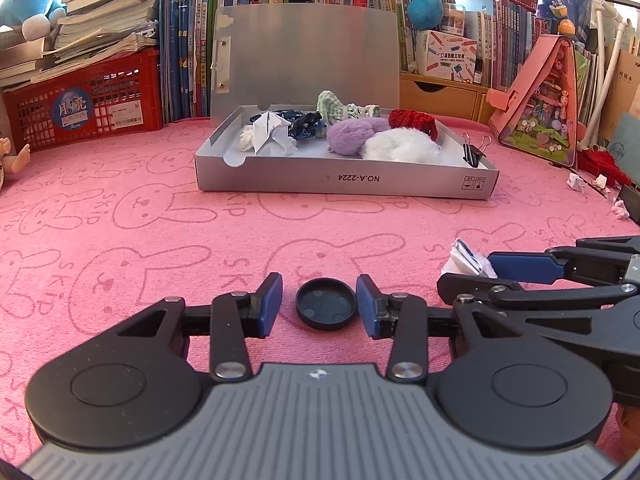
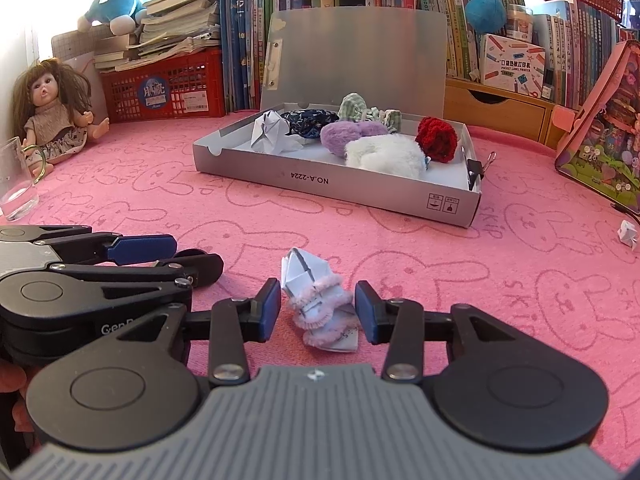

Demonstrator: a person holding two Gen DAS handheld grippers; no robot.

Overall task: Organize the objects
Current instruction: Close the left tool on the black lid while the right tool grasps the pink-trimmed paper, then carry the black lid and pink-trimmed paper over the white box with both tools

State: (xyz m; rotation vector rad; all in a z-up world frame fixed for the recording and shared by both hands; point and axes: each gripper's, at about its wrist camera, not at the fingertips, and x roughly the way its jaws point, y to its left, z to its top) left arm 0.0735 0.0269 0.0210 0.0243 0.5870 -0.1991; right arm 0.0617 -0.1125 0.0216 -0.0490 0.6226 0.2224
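Leftmost, the left tool (image 1: 319, 306) sat low over the pink rabbit-print cloth (image 1: 120, 248) covering the bench, its blue pads (image 1: 269, 304) straddling a small black round cap (image 1: 326, 309). A gap showed on either side of the cap, so the tool was released, not yet gripping; likely lined up that way to pinch the cap across its width.

Just to its right, the right tool (image 2: 317, 307) bracketed a folded white paper piece trimmed with pink fuzzy wire (image 2: 318, 308). Pads stood close on both sides, but contact could not be told from this angle; read as released too. Both tools side by side, each over its own loose item, looked like a paired pick-up.

Beyond them, mid-bench, stood the grey cardboard box (image 2: 360, 194), lid propped upright behind it, presumably kept open to receive things. Inside, left to right: crumpled white paper (image 2: 270, 132), a dark blue patterned cloth bundle (image 2: 308, 120), green checked fabric (image 2: 354, 106), a purple fluffy ball (image 2: 340, 136), a white fluffy one (image 2: 384, 154), a red knitted piece (image 2: 436, 138). A black binder clip (image 2: 476, 170) gripped the box's right wall.

Far right, a small white paper scrap (image 2: 627, 234) lay loose on the cloth, still outside the box.
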